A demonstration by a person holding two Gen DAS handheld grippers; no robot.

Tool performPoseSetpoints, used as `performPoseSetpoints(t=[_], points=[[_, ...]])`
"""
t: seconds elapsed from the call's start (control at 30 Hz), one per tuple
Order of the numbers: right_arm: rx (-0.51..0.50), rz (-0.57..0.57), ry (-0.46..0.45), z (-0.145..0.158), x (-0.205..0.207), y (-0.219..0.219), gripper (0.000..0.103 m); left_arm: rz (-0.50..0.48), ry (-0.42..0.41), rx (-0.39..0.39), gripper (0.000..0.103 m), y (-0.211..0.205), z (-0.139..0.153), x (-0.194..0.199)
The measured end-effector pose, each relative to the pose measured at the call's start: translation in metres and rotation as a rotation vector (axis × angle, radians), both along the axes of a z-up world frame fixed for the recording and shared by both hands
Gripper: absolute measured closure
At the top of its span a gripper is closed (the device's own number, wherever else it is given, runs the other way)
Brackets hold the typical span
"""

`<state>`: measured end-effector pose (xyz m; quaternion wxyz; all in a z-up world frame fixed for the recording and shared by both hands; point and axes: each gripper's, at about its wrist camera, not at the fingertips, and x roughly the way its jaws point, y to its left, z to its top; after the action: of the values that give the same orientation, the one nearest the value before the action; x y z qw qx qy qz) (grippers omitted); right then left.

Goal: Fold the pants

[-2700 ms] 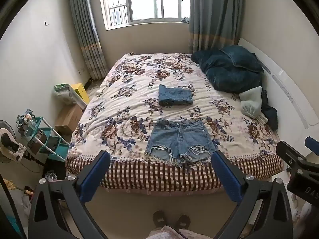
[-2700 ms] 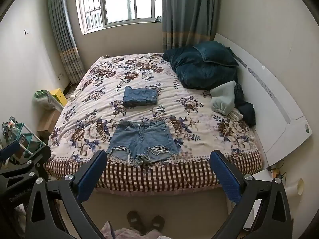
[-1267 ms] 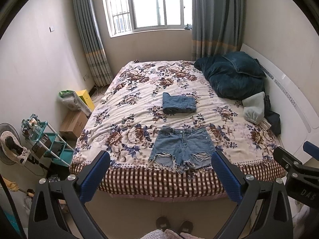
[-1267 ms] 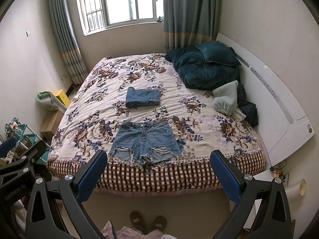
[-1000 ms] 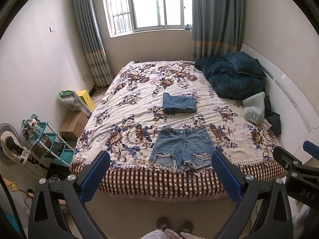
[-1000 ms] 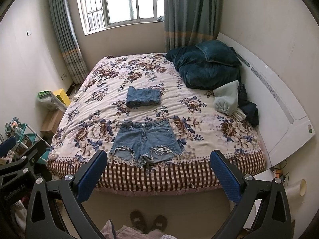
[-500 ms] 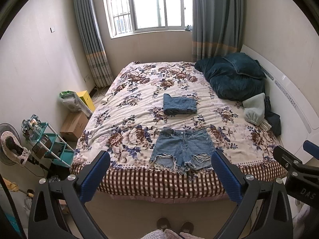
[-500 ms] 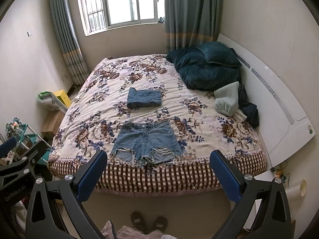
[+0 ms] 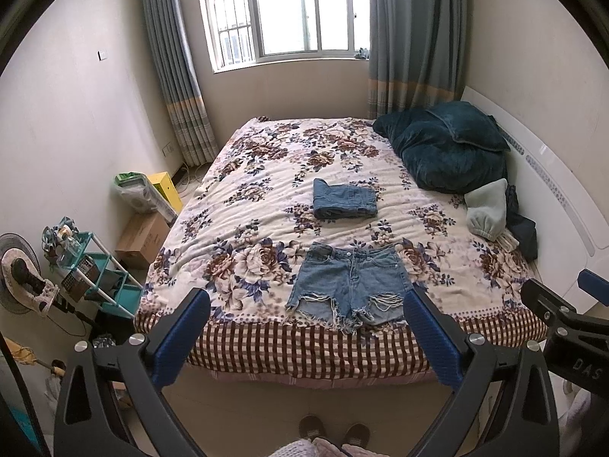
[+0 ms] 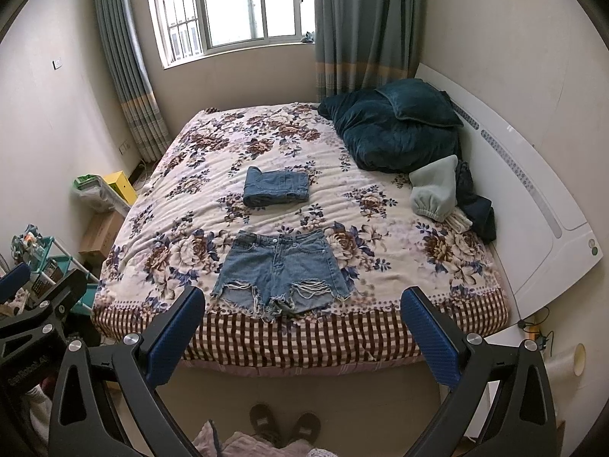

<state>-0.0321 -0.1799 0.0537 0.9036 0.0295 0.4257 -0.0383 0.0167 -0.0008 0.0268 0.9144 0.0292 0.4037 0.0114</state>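
A pair of light blue denim shorts [image 9: 348, 283] with frayed hems lies flat near the front edge of the floral bed [image 9: 243, 205], waistband away from me; it also shows in the right wrist view [image 10: 279, 272]. A folded pair of denim pants [image 9: 344, 198] lies further back mid-bed, also in the right wrist view [image 10: 276, 186]. My left gripper [image 9: 304, 333] is open and empty, held back above the floor in front of the bed. My right gripper [image 10: 302, 331] is open and empty at about the same distance.
A dark teal duvet and pillow [image 9: 443, 152] and a pale green garment [image 9: 487, 209] lie at the bed's right by the white headboard [image 10: 533, 205]. A teal shelf rack [image 9: 95, 270], cardboard box [image 9: 142, 234] and fan [image 9: 19, 274] stand left of the bed.
Both grippers have drawn back and tilted up slightly, so the bed sits a little lower in view. The shorts and folded pants have not moved. Both grippers stay open.
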Motion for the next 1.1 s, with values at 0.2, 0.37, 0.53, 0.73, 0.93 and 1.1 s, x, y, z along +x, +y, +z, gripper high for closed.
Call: performPoseSetpoints(t=[0.2,0.37,0.53,0.73,0.93,1.1], points=[[0.005,-0.014,0.002,-0.004,0.001,0.000,0.000,-0.002,0.016,-0.005,0.000,0.005,-0.002,0.010],[0.030,-0.042,-0.006,-0.015,0.007,0.002,0.000,0.014,0.003,0.013,0.000,0.010,-0.018,0.021],[0.051,-0.095,-0.009,-0.043,0.026,0.004,0.000,0.032,0.011,0.057,0.000,0.016,-0.051,0.046],[0.079,-0.109,0.031,-0.105,0.072,-0.004,0.000,0.026,0.084,0.102,0.000,0.016,-0.112,0.089],[0.059,-0.105,0.173,-0.192,0.137,-0.036,0.000,0.017,0.218,0.169,0.000,-0.014,-0.193,0.142],[0.186,-0.100,0.334,-0.278,0.205,-0.097,0.000,0.070,0.308,0.257,0.000,-0.056,-0.269,0.194]])
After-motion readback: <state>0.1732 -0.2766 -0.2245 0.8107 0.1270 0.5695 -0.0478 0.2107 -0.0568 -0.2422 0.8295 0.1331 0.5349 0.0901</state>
